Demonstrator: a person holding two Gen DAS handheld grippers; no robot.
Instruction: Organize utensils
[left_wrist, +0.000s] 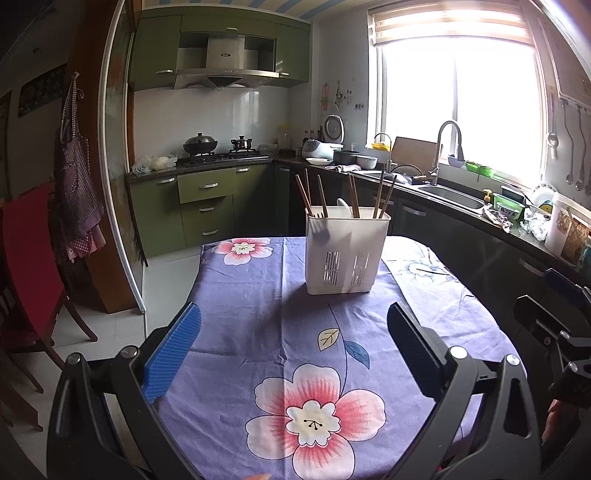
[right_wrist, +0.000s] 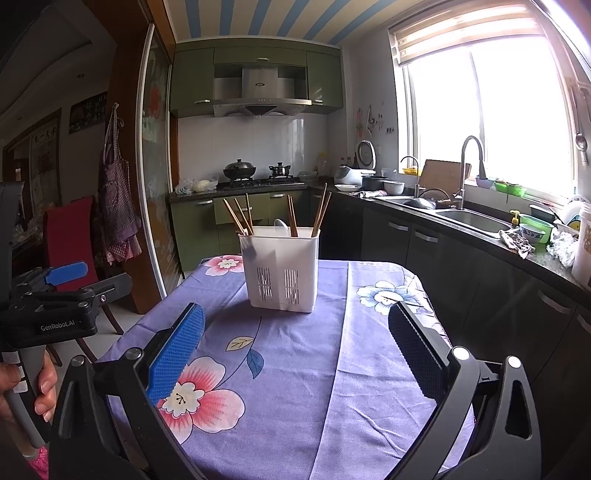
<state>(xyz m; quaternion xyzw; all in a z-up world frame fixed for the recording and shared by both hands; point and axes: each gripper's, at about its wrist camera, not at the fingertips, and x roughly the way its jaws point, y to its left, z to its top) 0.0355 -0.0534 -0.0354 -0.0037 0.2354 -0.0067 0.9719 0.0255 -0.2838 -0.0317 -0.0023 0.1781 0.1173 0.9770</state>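
Observation:
A white slotted utensil holder (left_wrist: 345, 251) (right_wrist: 280, 269) stands upright on the far half of the purple flowered tablecloth (left_wrist: 258, 295) (right_wrist: 295, 350). Several brown chopsticks (left_wrist: 321, 194) (right_wrist: 243, 216) and a white spoon (left_wrist: 342, 205) (right_wrist: 280, 223) stick out of its top. My left gripper (left_wrist: 295, 317) hangs open above the near part of the table, nothing between its fingers. The right gripper (right_wrist: 297, 321) is open too, empty, and short of the holder. The left gripper's body (right_wrist: 70, 299) shows at the left of the right wrist view, held by a hand (right_wrist: 44, 387).
A red chair (left_wrist: 33, 266) (right_wrist: 70, 236) stands left of the table. The dark kitchen counter with a sink (left_wrist: 450, 195) (right_wrist: 472, 221) runs along the right, close to the table edge. The right gripper's body (left_wrist: 546, 325) is at the table's right side.

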